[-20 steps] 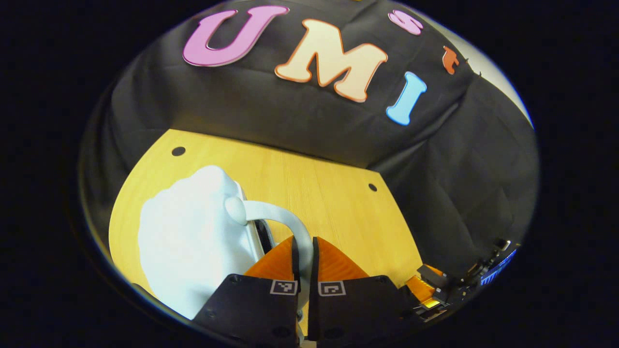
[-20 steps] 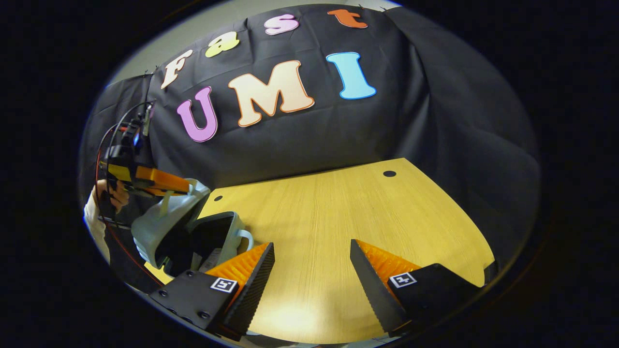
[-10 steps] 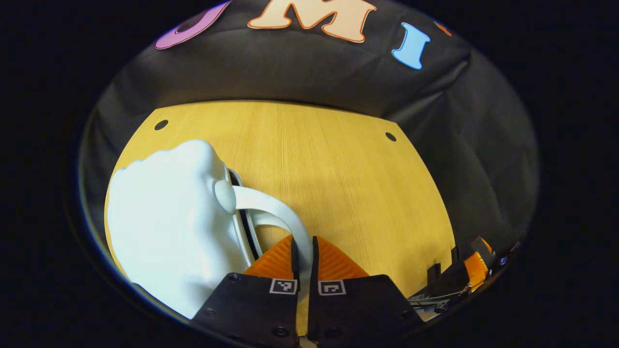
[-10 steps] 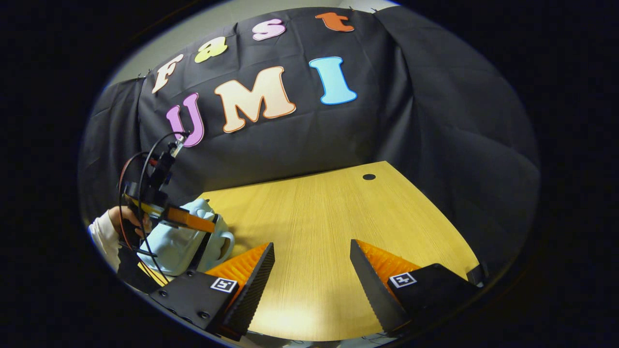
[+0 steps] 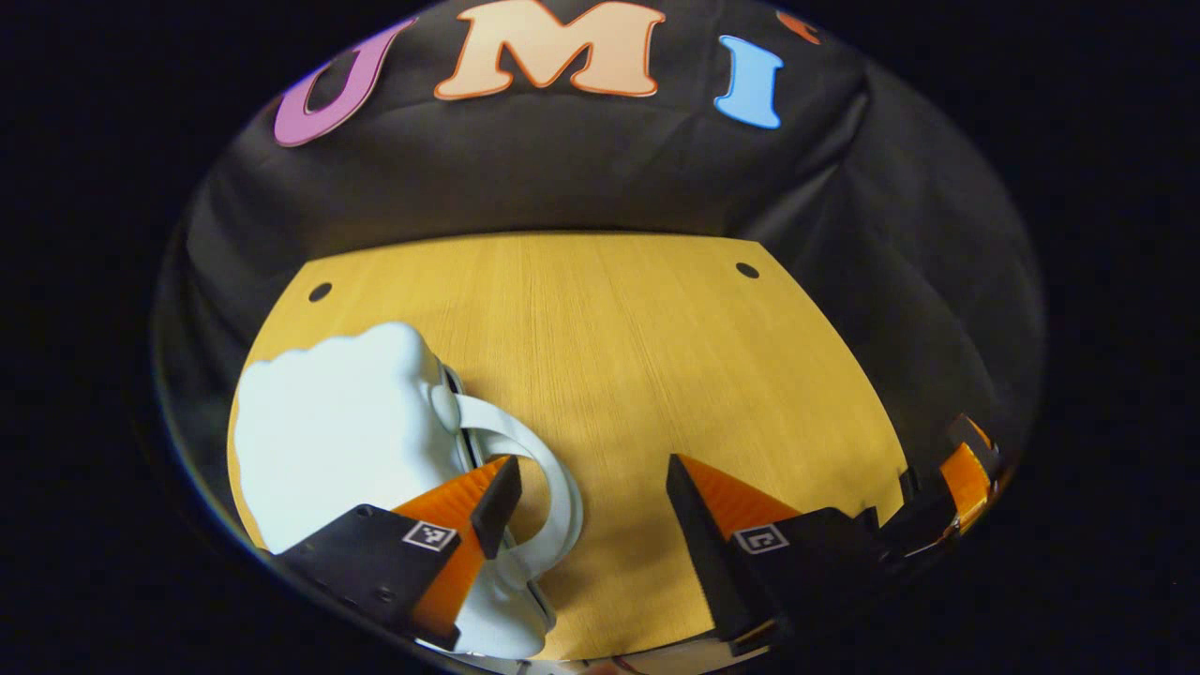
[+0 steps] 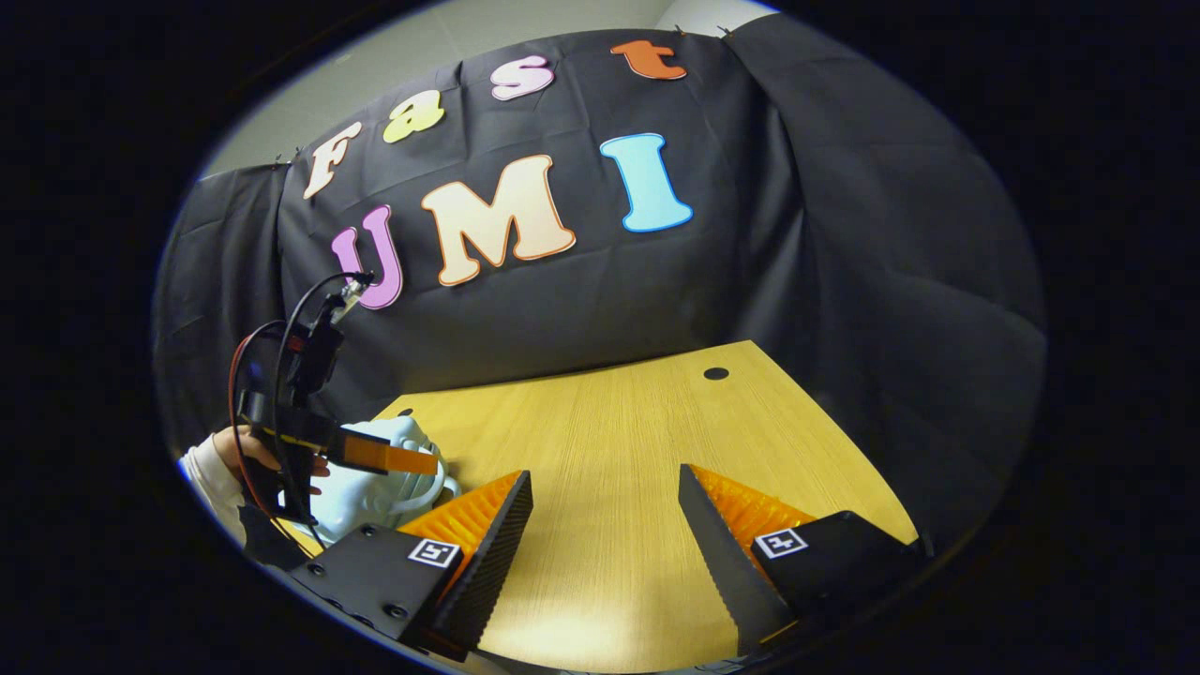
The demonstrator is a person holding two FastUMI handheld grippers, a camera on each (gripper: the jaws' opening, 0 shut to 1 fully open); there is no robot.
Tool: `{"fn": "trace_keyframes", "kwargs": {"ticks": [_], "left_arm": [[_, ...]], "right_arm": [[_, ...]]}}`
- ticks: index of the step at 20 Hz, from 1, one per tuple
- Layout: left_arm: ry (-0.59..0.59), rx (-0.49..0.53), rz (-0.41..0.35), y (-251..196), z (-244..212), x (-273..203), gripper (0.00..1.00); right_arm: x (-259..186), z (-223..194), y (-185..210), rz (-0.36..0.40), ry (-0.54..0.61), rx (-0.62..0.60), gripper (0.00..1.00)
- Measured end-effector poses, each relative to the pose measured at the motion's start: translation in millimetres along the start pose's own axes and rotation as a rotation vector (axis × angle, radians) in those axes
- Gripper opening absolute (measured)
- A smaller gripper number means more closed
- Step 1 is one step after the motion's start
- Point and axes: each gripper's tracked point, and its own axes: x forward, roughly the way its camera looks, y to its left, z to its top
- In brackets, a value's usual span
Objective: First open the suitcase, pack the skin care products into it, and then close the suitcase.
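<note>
The small white suitcase (image 5: 337, 431) lies shut on the wooden table (image 5: 637, 337), low on the left in the left gripper view. Its looped handle (image 5: 561, 483) sticks out to the right, just beside my left finger. My left gripper (image 5: 586, 502) is open, and nothing is pressed between its fingers. In the right gripper view the suitcase (image 6: 370, 497) sits at the far left, with the left gripper (image 6: 389, 458) above it, held by a hand (image 6: 234, 450). My right gripper (image 6: 605, 525) hangs open over bare table (image 6: 609, 441).
Two small dark holes (image 5: 747, 270) (image 5: 320, 292) mark the table's far corners. The black cloth wall closes the table in at the back and on both sides. The right gripper (image 5: 956, 478) shows at the right edge of the left gripper view.
The suitcase lid came down from half open to shut. My left gripper, which was shut on the handle, has opened and let it go. The right gripper stayed open.
</note>
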Motion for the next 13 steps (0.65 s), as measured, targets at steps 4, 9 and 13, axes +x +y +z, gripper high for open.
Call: {"fn": "trace_keyframes", "kwargs": {"ticks": [4, 9, 13], "left_arm": [[-0.210, 0.021, 0.057, -9.3, 27.3, -38.7, 0.96], [-0.300, 0.022, 0.067, -14.9, 26.5, -71.6, 0.96], [-0.270, 0.033, 0.088, -6.9, 11.4, -80.9, 0.96]], "right_arm": [[-2.0, 14.7, -4.7, 0.014, -0.034, 0.002, 0.98], [-7.8, 22.2, -12.8, 0.019, -0.051, -0.007, 0.98], [-13.4, 20.5, -16.8, 0.022, -0.057, -0.014, 0.98]]}}
